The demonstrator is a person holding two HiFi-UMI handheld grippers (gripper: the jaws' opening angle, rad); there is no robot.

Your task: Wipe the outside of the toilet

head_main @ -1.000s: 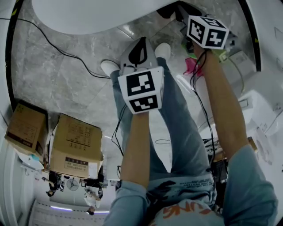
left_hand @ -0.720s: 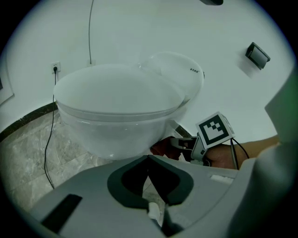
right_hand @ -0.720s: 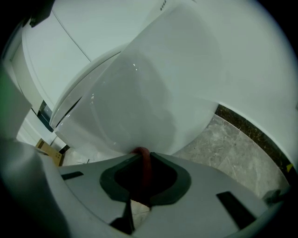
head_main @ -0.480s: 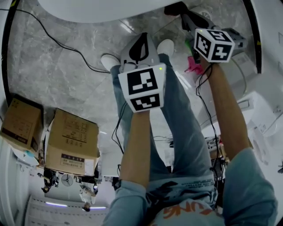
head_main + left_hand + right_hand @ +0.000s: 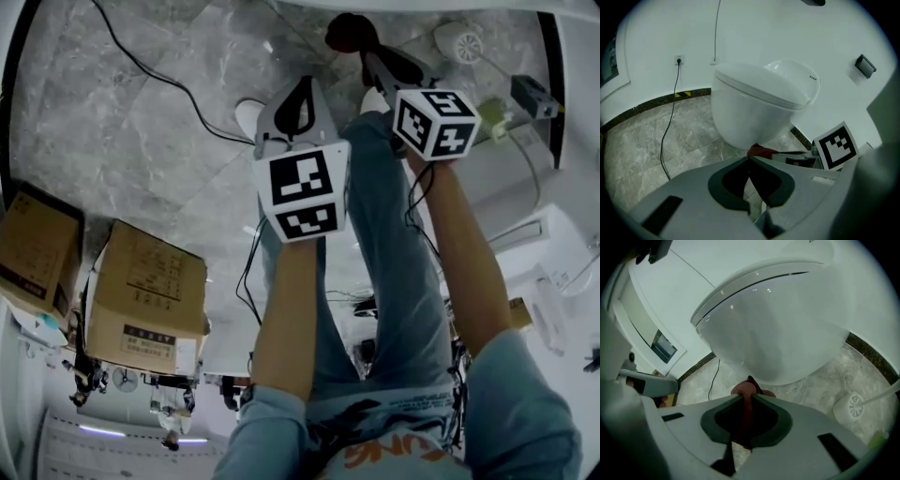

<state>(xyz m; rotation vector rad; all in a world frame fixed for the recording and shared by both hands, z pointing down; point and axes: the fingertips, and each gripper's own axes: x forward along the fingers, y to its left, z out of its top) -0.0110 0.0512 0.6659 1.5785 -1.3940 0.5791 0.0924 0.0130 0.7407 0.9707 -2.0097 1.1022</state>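
Grey marble floor (image 5: 141, 141) running under white walls. White toilet (image 5: 759, 108) standing far, lid down. Two cardboard boxes (image 5: 145, 300) sitting near left. Left gripper (image 5: 749, 159) hanging with jaws together, holding nothing. Right gripper (image 5: 746, 397) pinching a red-brown cloth (image 5: 746, 389) near the bowl's underside, contact unclear.

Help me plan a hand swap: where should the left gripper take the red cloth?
Probably by the bunched end of the red cloth that pokes out past the right gripper's tips. Those jaws are shut on the rest, so only that wad is free. Open the left gripper and bring it in from its own side.
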